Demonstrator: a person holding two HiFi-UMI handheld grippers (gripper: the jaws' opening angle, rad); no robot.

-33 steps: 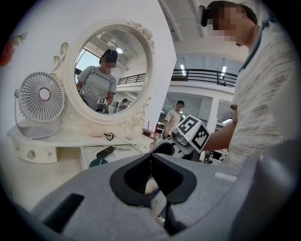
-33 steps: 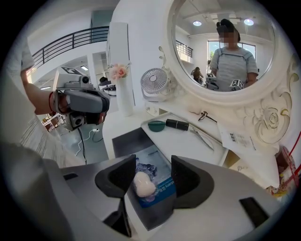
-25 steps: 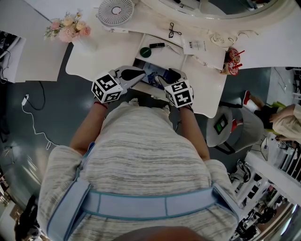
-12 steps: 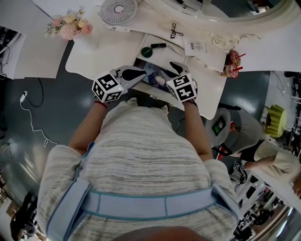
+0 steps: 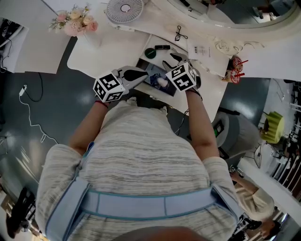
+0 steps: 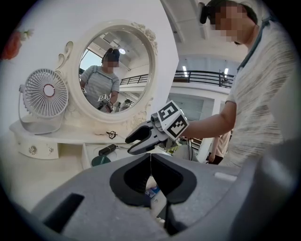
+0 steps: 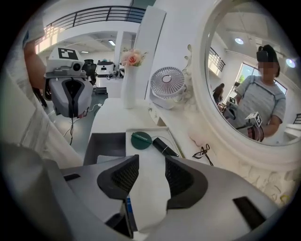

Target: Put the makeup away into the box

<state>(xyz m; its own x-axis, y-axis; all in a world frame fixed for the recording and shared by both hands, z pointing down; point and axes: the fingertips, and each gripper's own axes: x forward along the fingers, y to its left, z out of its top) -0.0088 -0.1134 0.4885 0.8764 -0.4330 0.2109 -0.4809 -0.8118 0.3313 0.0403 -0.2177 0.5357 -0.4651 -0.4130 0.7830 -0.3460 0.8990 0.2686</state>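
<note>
Right tongs point(image 7: 151, 162) stand wide with nothing between the pads, only the bare white floor of the drawer point(image 7: 146, 188) showing through the gap. The jaws have just been closing a little. A second ago they hung over the dark box point(image 5: 162, 84) near the person's body. Now they hang farther out, over the drawer, and their marker cube has rolled to a new angle. Left tongs point(image 6: 150, 157) have kept their place at the box's left edge. Their jaws are pressed together tip to tip, and nothing shows caught between them.

Makeup lies in the drawer just ahead of the right tongs. It is a green round compact point(image 7: 141, 140) and, just beside it on its right, a black tube point(image 7: 164, 147) lying flat. The box sits closer to the person than the drawer, between the left tongs and the right tongs' marker cube. It holds blue and white things too blurred to name.

Farther out on the white vanity top point(image 5: 108, 52) stand a small fan point(image 5: 124, 8) and a bunch of pink flowers point(image 5: 75, 21). The oval mirror point(image 7: 254, 70) rises behind the drawer.
</note>
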